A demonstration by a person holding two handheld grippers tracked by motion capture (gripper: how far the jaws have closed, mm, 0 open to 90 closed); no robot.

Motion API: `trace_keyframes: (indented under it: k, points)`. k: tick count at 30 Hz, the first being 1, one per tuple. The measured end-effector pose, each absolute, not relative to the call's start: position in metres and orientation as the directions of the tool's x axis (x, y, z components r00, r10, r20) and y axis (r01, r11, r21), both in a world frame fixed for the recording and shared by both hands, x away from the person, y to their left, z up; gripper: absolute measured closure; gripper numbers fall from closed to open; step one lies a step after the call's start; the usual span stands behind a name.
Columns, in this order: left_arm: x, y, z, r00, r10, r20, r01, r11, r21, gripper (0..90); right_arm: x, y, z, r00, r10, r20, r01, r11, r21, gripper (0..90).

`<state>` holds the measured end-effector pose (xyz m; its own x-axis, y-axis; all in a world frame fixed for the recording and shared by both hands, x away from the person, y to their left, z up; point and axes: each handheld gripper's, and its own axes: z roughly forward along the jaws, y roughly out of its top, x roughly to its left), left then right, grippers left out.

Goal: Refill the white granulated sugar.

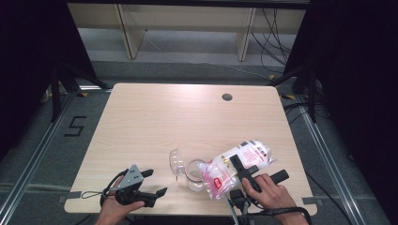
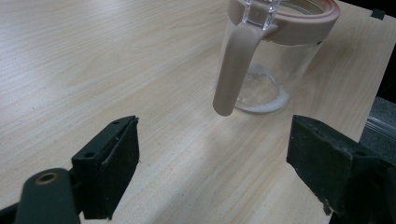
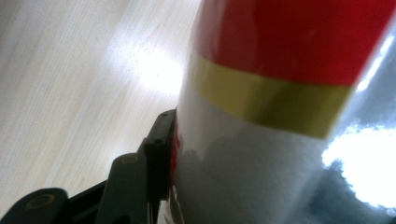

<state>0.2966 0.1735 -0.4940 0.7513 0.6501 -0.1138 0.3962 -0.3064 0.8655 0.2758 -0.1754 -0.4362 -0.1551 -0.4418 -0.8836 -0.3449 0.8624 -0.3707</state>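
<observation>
Here, in the high view, the right gripper (image 1: 253, 173) sat at the lower right of the frame, its black jaws clamped across a clear plastic bag (image 1: 237, 166) printed in red and white. The bag lay tilted, its lower end pointing toward the mouth of a clear glass jar (image 1: 195, 174) just left of it and seeming to touch the rim, though the contact was hard to make out. The jar stood upright near the bottom centre of the frame on the pale wooden table (image 1: 155, 117), and its transparent hinged lid (image 1: 176, 161) stood swung open on the jar's left side.

In the right gripper view one black jaw pressed against the side of the bag (image 3: 280, 93), whose red panel and gold band took up the right half of the frame; the other jaw was hidden behind the bag.

The left gripper (image 1: 152, 185) rested at the lower left of the high view, held in the person's left hand (image 1: 115, 208), well apart from the jar. In the left gripper view its jaws stood wide apart with bare table between them, and the jar (image 2: 280, 56) stood at the upper right of the frame, showing a pink rim and a pink strap hanging down its side
</observation>
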Motion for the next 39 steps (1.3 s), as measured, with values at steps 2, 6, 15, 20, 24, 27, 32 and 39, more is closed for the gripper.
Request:
trace_keyframes:
  k: [2,6,15,20,24,27,32,39]
  points:
    - [0.2966,0.1735,-0.4941,0.751,0.650,-0.115,0.397,-0.305,0.866,16.6,0.2742,-0.1774,-0.4400,-0.185,-0.398,-0.899,-0.318,0.889,-0.328,52.8]
    - [0.2970,0.1741,-0.4939,0.753,0.650,-0.106,0.392,-0.313,0.865,16.6,0.2750,-0.1751,-0.4401,-0.176,-0.428,-0.887,-0.337,0.872,-0.354,53.0]
    - [0.2965,0.1730,-0.4944,0.751,0.649,-0.117,0.398,-0.304,0.865,16.6,0.2751,-0.1737,-0.4370,-0.162,-0.476,-0.864,-0.322,0.853,-0.410,53.3]
    - [0.2966,0.1730,-0.4944,0.752,0.649,-0.117,0.398,-0.305,0.865,16.6,0.2765,-0.1736,-0.4379,-0.166,-0.489,-0.857,-0.312,0.850,-0.425,53.4]
    - [0.2966,0.1730,-0.4944,0.752,0.649,-0.117,0.398,-0.305,0.865,16.6,0.2779,-0.1732,-0.4377,-0.157,-0.503,-0.850,-0.322,0.839,-0.437,53.6]
    - [0.2965,0.1729,-0.4944,0.752,0.649,-0.118,0.398,-0.304,0.865,16.6,0.2776,-0.1718,-0.4360,-0.148,-0.515,-0.844,-0.325,0.832,-0.451,53.7]
    - [0.2966,0.1730,-0.4944,0.751,0.649,-0.118,0.399,-0.304,0.865,16.6,0.2777,-0.1701,-0.4339,-0.151,-0.516,-0.843,-0.326,0.831,-0.451,53.8]
    - [0.2964,0.1727,-0.4944,0.752,0.649,-0.118,0.399,-0.304,0.865,16.6,0.2780,-0.1679,-0.4346,-0.151,-0.527,-0.836,-0.331,0.824,-0.459,54.0]
